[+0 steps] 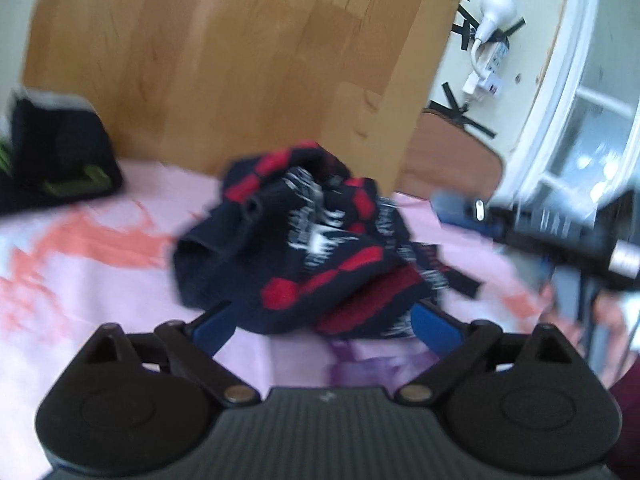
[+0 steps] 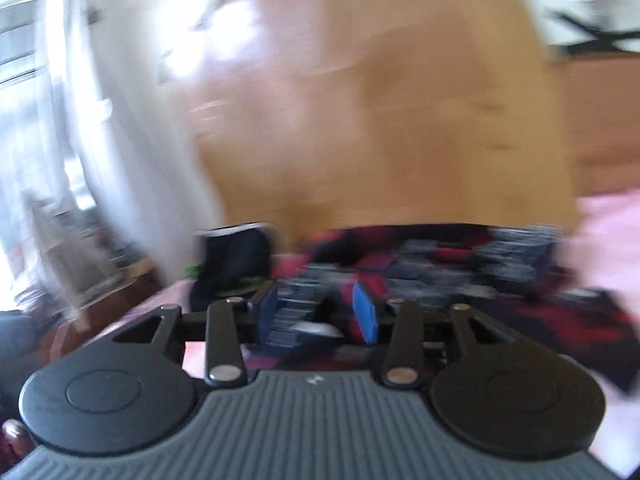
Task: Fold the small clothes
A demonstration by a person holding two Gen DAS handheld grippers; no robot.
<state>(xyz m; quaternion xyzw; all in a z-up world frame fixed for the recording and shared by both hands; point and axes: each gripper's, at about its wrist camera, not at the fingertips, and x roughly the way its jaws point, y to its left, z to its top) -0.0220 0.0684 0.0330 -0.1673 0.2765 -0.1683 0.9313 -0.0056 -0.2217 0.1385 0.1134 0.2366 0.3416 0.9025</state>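
A crumpled navy garment with red patches and white print (image 1: pixel 316 248) lies on a pink patterned bed sheet (image 1: pixel 100 264). My left gripper (image 1: pixel 320 320) is open wide, its blue pads (image 1: pixel 436 326) at either side of the garment's near edge, which covers the tips. In the blurred right wrist view the same garment (image 2: pixel 440 268) spreads in front of my right gripper (image 2: pixel 316 308), whose blue pads (image 2: pixel 365 312) stand apart with cloth between them. The right gripper also shows at the right of the left wrist view (image 1: pixel 560 236).
A second dark garment with green trim (image 1: pixel 56 156) lies at the far left of the sheet, and shows in the right wrist view (image 2: pixel 232 256). A wooden headboard (image 1: pixel 240 60) stands behind. A power strip with a white plug (image 1: pixel 488 52) hangs on the wall at right.
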